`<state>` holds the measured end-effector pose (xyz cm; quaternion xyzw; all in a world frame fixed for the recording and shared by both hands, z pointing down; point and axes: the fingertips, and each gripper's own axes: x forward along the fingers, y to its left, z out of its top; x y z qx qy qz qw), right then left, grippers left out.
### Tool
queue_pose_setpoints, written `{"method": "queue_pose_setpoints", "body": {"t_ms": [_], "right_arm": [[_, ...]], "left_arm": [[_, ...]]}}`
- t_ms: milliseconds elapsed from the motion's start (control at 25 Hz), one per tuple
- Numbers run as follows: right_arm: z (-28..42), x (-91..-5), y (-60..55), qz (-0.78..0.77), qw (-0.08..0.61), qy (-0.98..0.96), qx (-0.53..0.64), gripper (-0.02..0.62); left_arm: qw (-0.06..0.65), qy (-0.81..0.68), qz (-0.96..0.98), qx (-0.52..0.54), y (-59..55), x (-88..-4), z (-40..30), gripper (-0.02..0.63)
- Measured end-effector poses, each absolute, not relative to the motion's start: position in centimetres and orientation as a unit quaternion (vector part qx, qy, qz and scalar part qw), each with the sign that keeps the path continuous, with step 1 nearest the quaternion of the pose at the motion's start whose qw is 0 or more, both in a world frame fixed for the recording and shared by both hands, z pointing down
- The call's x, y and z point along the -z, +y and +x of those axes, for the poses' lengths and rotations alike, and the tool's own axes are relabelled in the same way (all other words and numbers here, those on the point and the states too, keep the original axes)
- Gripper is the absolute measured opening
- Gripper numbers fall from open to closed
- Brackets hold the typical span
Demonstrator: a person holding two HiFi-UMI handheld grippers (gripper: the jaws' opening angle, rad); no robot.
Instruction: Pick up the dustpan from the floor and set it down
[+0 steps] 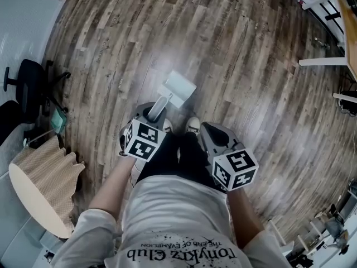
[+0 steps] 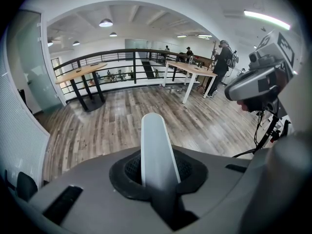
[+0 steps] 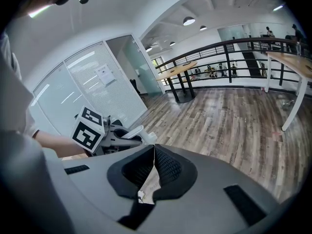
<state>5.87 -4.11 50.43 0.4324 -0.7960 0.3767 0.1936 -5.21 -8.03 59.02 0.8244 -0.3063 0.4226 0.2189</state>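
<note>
A pale grey dustpan (image 1: 179,86) lies out in front of my feet, its long handle (image 1: 159,106) running back into my left gripper (image 1: 155,114). In the left gripper view that handle (image 2: 156,145) stands straight up between the black pads, and the left gripper (image 2: 156,168) is shut on it. Whether the pan touches the wooden floor (image 1: 234,54) I cannot tell. My right gripper (image 1: 207,129) hangs beside my right leg, apart from the dustpan. In the right gripper view its jaws (image 3: 154,151) meet with nothing between them, and the left gripper's marker cube (image 3: 88,130) shows to the left.
A black office chair (image 1: 29,82) and a round table with a beige cloth (image 1: 42,177) stand at the left. White table legs (image 1: 326,61) reach in at the upper right. My shoes (image 1: 193,124) are just behind the pan. Tables, a railing (image 2: 122,55) and people stand far off.
</note>
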Motion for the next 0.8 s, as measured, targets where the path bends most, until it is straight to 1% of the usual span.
{"method": "queue_pose_setpoints", "body": {"t_ms": [800], "right_arm": [[6.5,-51.1,-4.2,0.437,0.193,-0.789,-0.387,0.026]], "left_arm": [[0.23,-0.3,0.825,-0.42,-8.8,-63.0,-4.5,0.077]]}}
